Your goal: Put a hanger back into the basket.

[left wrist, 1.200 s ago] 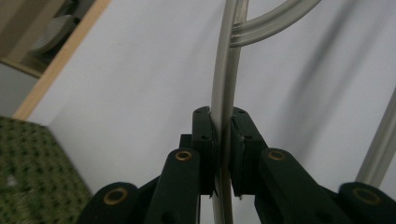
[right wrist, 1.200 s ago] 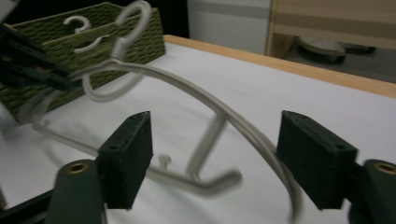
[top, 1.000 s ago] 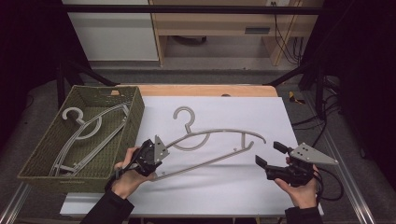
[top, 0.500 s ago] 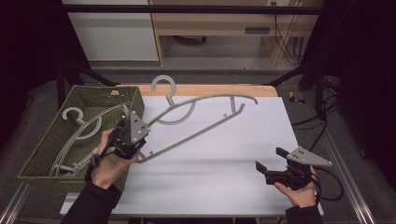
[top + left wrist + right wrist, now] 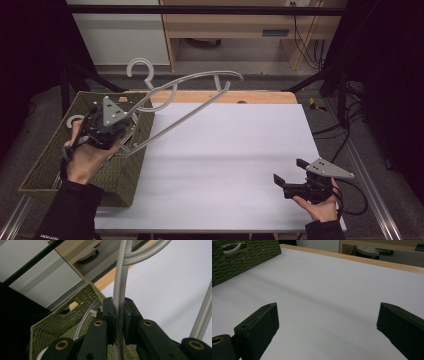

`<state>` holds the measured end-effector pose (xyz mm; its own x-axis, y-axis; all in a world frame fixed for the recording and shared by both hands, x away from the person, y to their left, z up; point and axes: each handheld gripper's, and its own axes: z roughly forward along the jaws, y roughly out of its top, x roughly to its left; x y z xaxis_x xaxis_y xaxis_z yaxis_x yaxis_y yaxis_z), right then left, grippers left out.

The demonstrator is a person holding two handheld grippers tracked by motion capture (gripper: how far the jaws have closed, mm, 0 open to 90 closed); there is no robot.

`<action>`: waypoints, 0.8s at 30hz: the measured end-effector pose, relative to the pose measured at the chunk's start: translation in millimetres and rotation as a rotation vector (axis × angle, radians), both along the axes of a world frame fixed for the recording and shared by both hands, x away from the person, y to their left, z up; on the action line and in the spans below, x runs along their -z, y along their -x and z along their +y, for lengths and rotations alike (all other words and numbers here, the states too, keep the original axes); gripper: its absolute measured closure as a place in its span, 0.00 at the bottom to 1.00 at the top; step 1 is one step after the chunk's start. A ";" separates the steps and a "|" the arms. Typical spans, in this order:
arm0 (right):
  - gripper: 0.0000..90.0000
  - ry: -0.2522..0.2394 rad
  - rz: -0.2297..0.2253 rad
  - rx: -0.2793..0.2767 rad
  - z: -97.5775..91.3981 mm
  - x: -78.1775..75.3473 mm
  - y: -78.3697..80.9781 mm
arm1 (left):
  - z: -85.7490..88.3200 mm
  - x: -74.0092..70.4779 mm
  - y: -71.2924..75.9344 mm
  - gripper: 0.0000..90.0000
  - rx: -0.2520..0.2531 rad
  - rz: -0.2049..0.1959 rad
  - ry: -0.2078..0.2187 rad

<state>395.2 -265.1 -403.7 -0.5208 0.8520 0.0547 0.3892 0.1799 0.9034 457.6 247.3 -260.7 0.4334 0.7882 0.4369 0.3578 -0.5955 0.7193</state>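
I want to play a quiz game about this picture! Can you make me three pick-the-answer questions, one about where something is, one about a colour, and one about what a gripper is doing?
1. Where is the grey plastic clothes hanger?
A. flat on the white table
B. lifted over the basket's edge
C. on the floor

2. What colour is the woven basket?
A. red
B. blue
C. green

3. How do the right gripper's jaws stand?
A. open, holding nothing
B. shut on the hanger
C. shut on a cup

Answers: 1 B, the left gripper holds it in the air. 2 C, its weave is olive green. 3 A, bare table shows between the jaws.
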 end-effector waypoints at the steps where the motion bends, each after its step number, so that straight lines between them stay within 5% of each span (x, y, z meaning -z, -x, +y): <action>1: 0.04 0.000 -0.004 0.000 0.1 0.2 -0.1 | 11.8 -2.3 -1.4 0.91 -0.027 -0.005 0.012; 11: 0.01 0.000 -0.009 0.002 1.3 -1.0 0.9 | 71.0 -4.5 -6.7 0.91 -0.146 -0.010 0.059; 24: 0.01 0.001 -0.002 0.003 2.3 -0.5 0.2 | 111.0 26.5 -20.5 0.91 -0.227 0.049 0.010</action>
